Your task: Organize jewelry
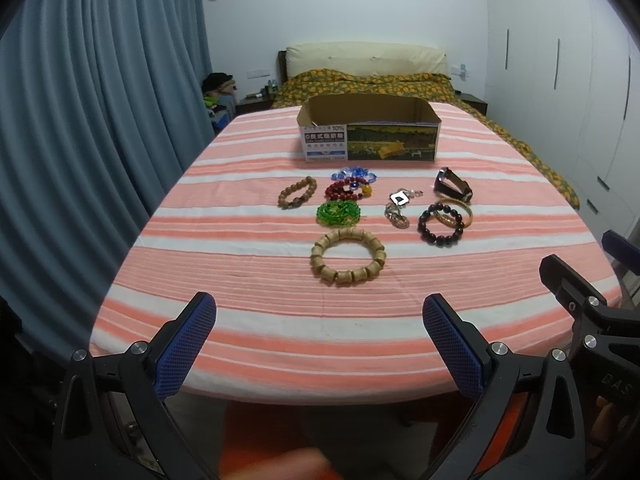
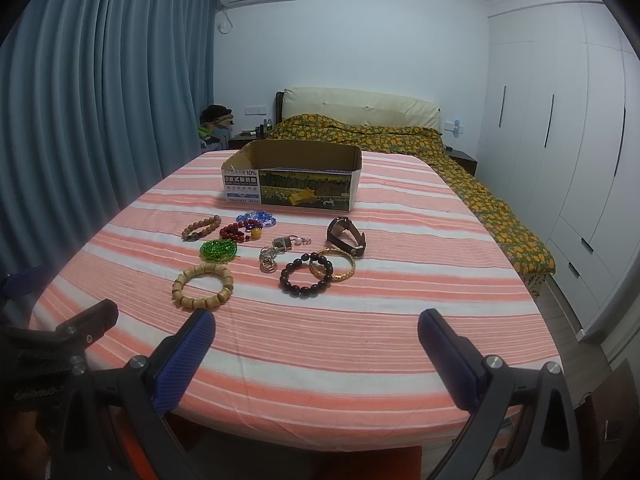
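Basically nothing is held: left gripper (image 1: pixel 319 344) and right gripper (image 2: pixel 316 346) both gape wide at the bottom of their frames, empty, hovering over the near edge of the striped cloth (image 1: pixel 280 332), well short of the jewelry.

All jewelry lies mid-frame on the cloth, in front of the open cardboard box (image 1: pixel 368 136), which sits upper centre; its inside looks empty from here, though the floor is partly hidden.

Count, nine pieces, one of each:
- chunky wooden bead bracelet (image 1: pixel 348 257), nearest, lying alone
- dark bead bracelet (image 1: pixel 442 224), overlapping the gold bangle (image 2: pixel 334 267)
- watch (image 1: pixel 454 185), right, on its side
- green bead string (image 1: pixel 339 213), bunched
- red bead bracelet (image 1: pixel 347 190), touching the blue bead strand (image 1: pixel 354 173)
- small brown bead bracelet (image 1: pixel 298 192), left
- metal ring-and-charm cluster (image 1: pixel 398 210); how many separate bits it is, cannot tell

Handling, judged: all light. Bead bracelets are floppy on elastic and sag if lifted, so pinch across one side of the loop, over a bead. Round beads are slick and may roll out of the pads. Bangle is stiff and smooth; grip across its band. Watch is the heaviest; take the strap. Green string is loose and likely to trail or snag on its neighbours.
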### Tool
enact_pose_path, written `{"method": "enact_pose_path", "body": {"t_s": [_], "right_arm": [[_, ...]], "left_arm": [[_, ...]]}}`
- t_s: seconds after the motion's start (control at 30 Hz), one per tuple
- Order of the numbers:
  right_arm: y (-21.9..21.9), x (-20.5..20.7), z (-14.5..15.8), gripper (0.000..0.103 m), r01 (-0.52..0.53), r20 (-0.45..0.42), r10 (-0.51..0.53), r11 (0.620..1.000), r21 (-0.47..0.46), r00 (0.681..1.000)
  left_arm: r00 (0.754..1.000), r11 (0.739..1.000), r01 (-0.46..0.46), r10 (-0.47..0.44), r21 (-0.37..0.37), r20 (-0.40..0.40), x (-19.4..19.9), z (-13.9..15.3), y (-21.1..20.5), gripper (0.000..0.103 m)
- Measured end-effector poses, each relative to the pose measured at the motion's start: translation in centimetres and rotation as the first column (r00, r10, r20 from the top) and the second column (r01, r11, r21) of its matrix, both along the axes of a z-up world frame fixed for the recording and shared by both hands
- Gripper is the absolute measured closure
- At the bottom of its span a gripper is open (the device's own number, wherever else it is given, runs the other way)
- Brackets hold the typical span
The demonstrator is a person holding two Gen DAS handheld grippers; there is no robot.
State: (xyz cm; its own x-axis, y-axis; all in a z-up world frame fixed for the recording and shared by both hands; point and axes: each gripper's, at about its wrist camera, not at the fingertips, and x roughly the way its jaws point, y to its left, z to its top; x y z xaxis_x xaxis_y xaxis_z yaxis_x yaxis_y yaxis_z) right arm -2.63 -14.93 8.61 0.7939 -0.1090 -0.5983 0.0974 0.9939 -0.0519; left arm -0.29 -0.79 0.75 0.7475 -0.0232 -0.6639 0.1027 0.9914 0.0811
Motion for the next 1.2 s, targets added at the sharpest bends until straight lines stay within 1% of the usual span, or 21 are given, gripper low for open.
{"method": "enact_pose_path", "body": {"t_s": [0.2, 0.43, 0.63, 0.8, 0.97, 1.2], "right_arm": [[-0.2, 0.1, -0.2, 0.0, 0.0, -0.004, 0.0, 1.0, 0.004, 1.0], [-0.3, 0.4, -0.2, 0.0, 0.003, 0.001, -0.003, 1.0, 0.007, 1.0], [-0.8, 0.8, -0.6, 0.0, 0.004, -0.001, -0.004, 1.0, 0.015, 1.0], [-1.6, 1.4, -1.0, 0.0, 0.009, -0.011, -0.009, 1.0, 0.021, 1.0], [-2.7, 2.4, -1.3, 0.0, 0.013, -0.022, -0.012, 1.0, 0.028, 1.0], [-5.8, 5.0, -2.0, 0.0, 0.014, -0.048, -0.01, 0.996, 0.086, 0.999]], "left_arm": [[1.0, 1.0, -0.011, 0.011, 0.004, -0.005, 0.3, -0.2, 0.1, 0.0], [1.0, 0.999, -0.002, 0.001, -0.033, -0.02, 0.8, -0.4, 0.8, 0.0], [1.0, 1.0, 0.001, -0.001, -0.003, -0.012, 1.4, -0.3, 0.7, 0.0], [0.999, 1.0, 0.008, -0.008, -0.011, -0.044, 3.0, -0.9, 1.0, 0.0], [0.999, 1.0, 0.019, -0.019, 0.009, -0.051, 4.8, -1.3, 0.7, 0.0], [0.996, 1.0, 0.007, -0.006, 0.014, -0.087, 8.6, -2.6, 1.1, 0.0]]}}
